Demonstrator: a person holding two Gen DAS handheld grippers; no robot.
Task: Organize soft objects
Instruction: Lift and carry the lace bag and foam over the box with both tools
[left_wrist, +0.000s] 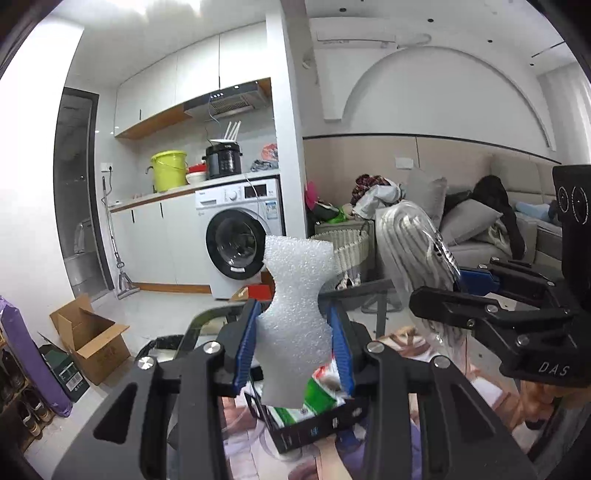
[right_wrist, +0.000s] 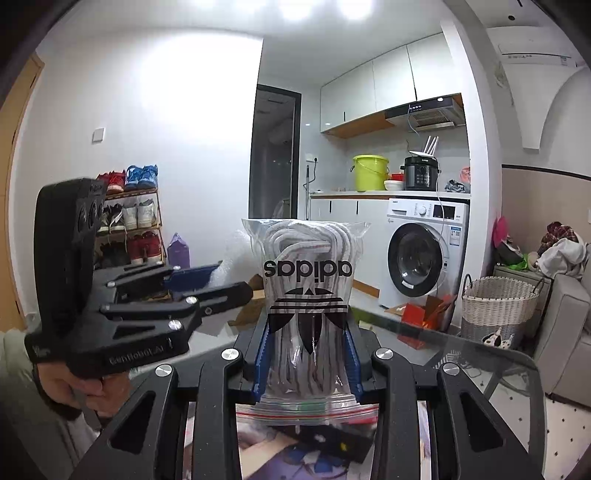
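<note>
Left claw (left_wrist: 295, 339), lower centre of the left wrist view: closed on a white foam piece (left_wrist: 295, 314), blue pads pressing its narrow waist, the piece standing upright above the fingers. Right claw (right_wrist: 308, 363), lower centre of the right wrist view: closed on a clear zip bag of rope (right_wrist: 308, 314), logo upside down, the zip seal hanging below the fingers. Both things are held up in the air, above the glass tabletop (right_wrist: 480, 354). Below the foam, bottom centre of the left view, sits a small black box (left_wrist: 306, 428) with a green and white packet (left_wrist: 317, 398) inside; this looks like the place for the soft things, though I cannot be sure. In the left view the right claw shows at right of frame, near but apart from the foam. Risks, as I judge them: the foam is gripped at a thin notch and squashes easily, so it may twist or slip out if swung fast. The plastic bag is slick and the rope can shift inside it, so the bag may slide down through the pads. The box looks small and partly full; pushing either thing in could tip it or shove it along the glass. The two claws working close over one box could knock each other.
</note>
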